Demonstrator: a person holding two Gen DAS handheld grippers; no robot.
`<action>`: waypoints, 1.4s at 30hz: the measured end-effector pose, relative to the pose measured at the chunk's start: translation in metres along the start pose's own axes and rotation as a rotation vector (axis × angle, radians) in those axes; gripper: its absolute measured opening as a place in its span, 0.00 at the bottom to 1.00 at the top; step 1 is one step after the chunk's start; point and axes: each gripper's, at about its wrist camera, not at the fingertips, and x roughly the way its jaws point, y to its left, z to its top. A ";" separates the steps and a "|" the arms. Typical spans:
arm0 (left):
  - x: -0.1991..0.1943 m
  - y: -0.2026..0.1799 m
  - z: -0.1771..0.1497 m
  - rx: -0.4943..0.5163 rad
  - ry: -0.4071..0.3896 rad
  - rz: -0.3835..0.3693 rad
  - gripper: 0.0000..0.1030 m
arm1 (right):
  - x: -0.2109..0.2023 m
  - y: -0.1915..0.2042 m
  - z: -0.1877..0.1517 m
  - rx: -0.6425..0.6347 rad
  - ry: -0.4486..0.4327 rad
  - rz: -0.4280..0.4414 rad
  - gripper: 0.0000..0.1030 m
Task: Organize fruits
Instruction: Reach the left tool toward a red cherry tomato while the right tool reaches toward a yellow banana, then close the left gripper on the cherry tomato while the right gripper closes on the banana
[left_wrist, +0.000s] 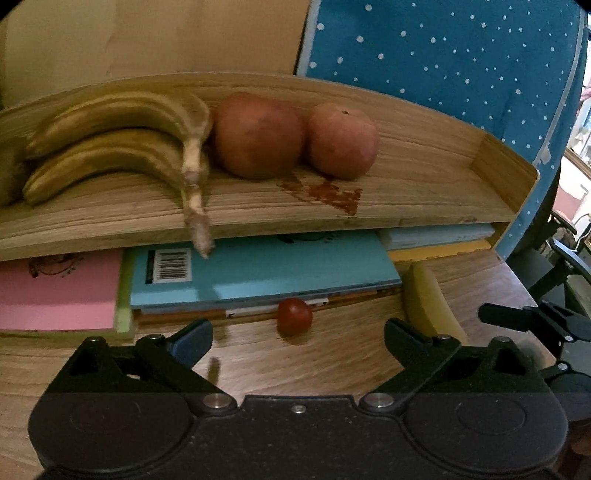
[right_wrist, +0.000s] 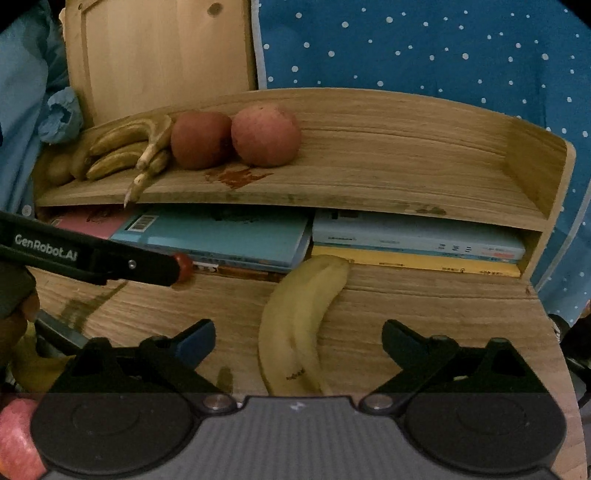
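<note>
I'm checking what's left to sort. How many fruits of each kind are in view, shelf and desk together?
Bananas: 3 visible, a bunch of at least 2 on the shelf, 1 loose banana on the desk
Apples: 3, two on the shelf, one at the frame's corner
Small red fruit: 1
Total: 7

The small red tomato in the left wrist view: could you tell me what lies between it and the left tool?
Only bare wooden tabletop lies between the small red tomato and the open left tool, seen in the left wrist view.

Banana bunch (left_wrist: 110, 147) and two apples (left_wrist: 256, 134) sit on the shelf; a loose banana (right_wrist: 299, 325) (perhaps bruised) lies below.
</note>
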 end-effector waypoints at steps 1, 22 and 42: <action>0.002 -0.001 0.000 0.002 0.004 -0.003 0.92 | 0.002 0.000 0.001 0.000 0.003 0.001 0.89; 0.029 -0.012 0.004 0.032 0.072 0.004 0.50 | 0.013 0.001 0.000 0.001 0.027 0.004 0.61; 0.022 -0.004 0.002 0.008 0.046 -0.010 0.22 | 0.011 0.001 -0.002 0.023 -0.009 0.013 0.38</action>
